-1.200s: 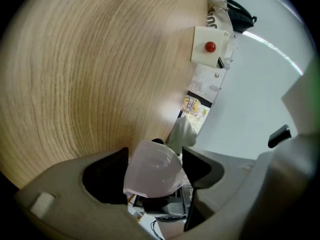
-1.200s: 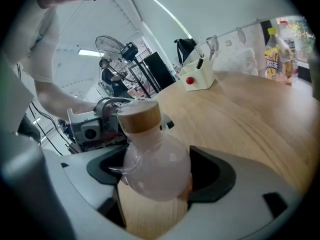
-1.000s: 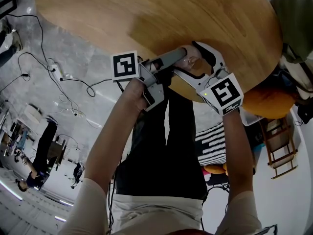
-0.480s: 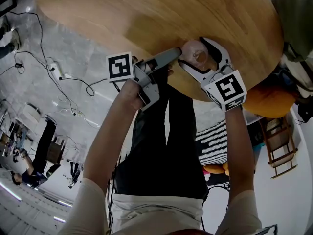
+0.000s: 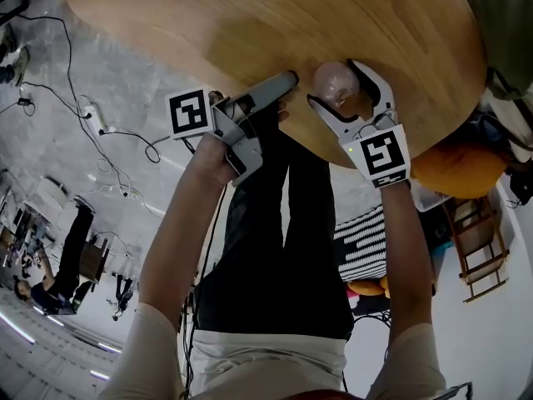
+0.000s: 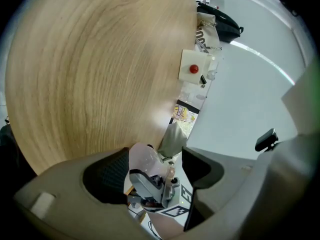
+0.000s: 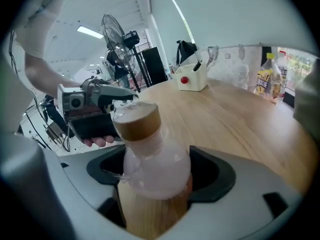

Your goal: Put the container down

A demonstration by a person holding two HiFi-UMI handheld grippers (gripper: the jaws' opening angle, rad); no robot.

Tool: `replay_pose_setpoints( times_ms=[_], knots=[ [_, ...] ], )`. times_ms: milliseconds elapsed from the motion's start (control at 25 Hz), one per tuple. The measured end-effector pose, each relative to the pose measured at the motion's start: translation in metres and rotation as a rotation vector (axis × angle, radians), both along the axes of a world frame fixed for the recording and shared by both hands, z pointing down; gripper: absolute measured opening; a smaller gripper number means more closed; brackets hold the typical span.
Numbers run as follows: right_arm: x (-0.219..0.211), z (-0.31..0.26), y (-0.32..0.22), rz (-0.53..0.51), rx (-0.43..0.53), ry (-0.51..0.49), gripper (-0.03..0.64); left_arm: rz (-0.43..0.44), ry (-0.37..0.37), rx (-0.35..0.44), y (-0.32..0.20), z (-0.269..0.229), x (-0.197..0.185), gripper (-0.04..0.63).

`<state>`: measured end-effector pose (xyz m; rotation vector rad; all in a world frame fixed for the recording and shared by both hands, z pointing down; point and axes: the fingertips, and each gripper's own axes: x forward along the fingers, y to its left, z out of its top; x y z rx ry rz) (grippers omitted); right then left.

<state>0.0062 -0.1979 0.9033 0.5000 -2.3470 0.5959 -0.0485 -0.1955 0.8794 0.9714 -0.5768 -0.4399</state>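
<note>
The container (image 5: 335, 80) is a clear frosted bottle with a wooden lid. My right gripper (image 5: 337, 87) is shut on it, one jaw on each side of its body, just inside the near edge of the round wooden table (image 5: 250, 15). In the right gripper view the container (image 7: 150, 154) stands upright between the jaws of that gripper (image 7: 155, 176). My left gripper (image 5: 283, 82) hangs a short way to the left of it, apart from it, at the table's rim. In the left gripper view its jaws (image 6: 150, 171) are open and hold nothing, and the container (image 6: 142, 159) shows beyond them.
A white box with a red button (image 7: 190, 79) and several bottles (image 7: 267, 76) stand at the table's far side. Cables (image 5: 92, 115) lie on the floor to the left. An orange object (image 5: 458, 173) and a wooden stool (image 5: 479, 248) are at the right.
The right gripper has carried the container farther over the table. The left gripper, close against the container before, has drawn off to the left.
</note>
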Motion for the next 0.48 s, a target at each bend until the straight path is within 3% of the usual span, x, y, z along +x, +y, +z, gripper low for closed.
replay_pose_setpoints(
  times_ms=[280, 480],
  knots=[
    [0.001, 0.005, 0.005, 0.002, 0.082, 0.053, 0.387, -0.023, 0.005, 0.015, 0.01, 0.002, -0.007, 0.322],
    [0.004, 0.005, 0.008, 0.022, 0.091, 0.062, 0.388, -0.027, 0.002, 0.016, 0.021, -0.001, -0.007, 0.322]
  ],
)
